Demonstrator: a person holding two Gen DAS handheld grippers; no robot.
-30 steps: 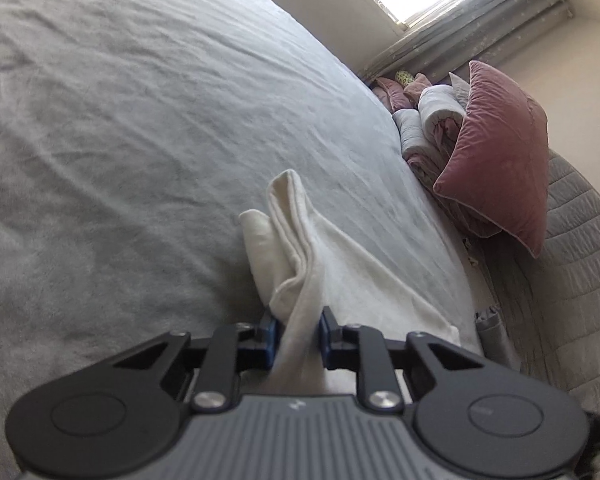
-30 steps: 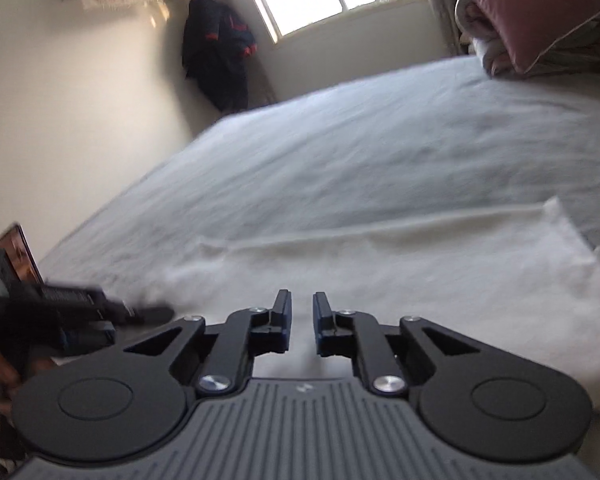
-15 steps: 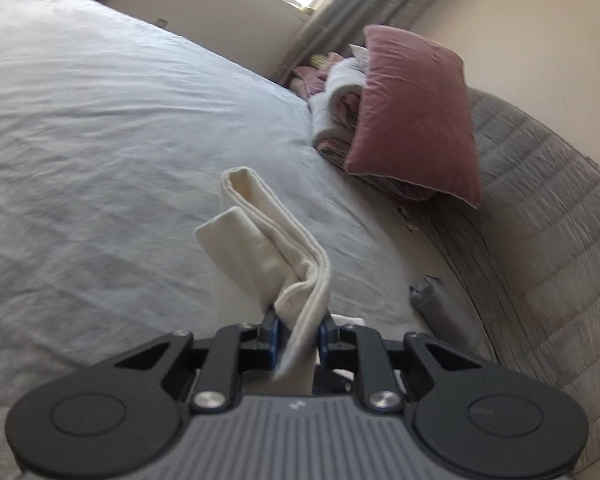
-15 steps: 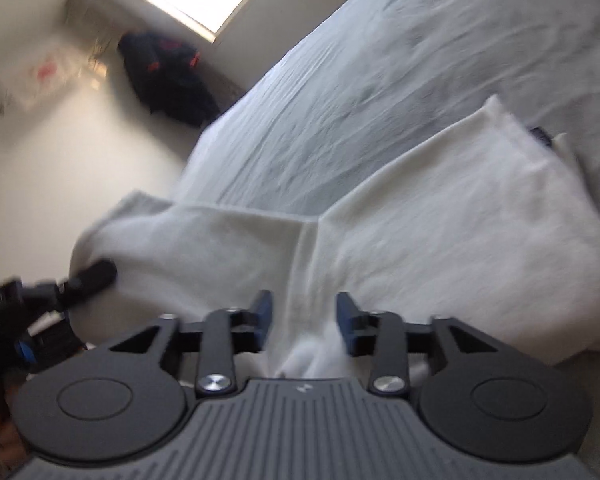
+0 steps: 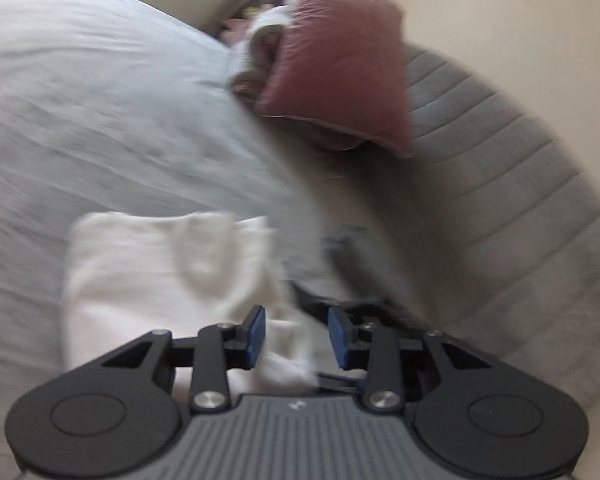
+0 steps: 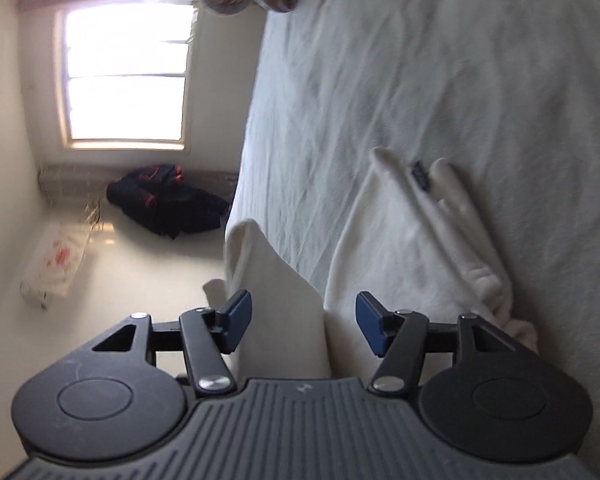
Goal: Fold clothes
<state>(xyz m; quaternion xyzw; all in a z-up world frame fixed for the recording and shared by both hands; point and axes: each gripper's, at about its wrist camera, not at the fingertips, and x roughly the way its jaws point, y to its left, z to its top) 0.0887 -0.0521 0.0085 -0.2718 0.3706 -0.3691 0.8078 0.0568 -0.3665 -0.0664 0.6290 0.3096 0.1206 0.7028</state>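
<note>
A cream-white garment (image 5: 152,276) lies partly folded on the grey bed (image 5: 100,112); the left wrist view is blurred by motion. My left gripper (image 5: 296,338) is open, with a fold of the cloth lying loose between its blue pads. In the right wrist view the same garment (image 6: 416,248) lies on the bed with a dark label near its collar. My right gripper (image 6: 304,322) is open wide, and a raised fold of the cloth (image 6: 276,300) stands between its pads without being pinched.
A pink pillow (image 5: 340,64) and stacked bedding lean on the grey quilted headboard (image 5: 500,184). In the right wrist view a window (image 6: 124,76), a dark jacket (image 6: 164,196) on the floor and a wall lie beyond the bed's edge.
My left gripper has opened and let go of the garment, which has dropped onto the bed. My right gripper has opened wider and rolled sideways over the cloth.
</note>
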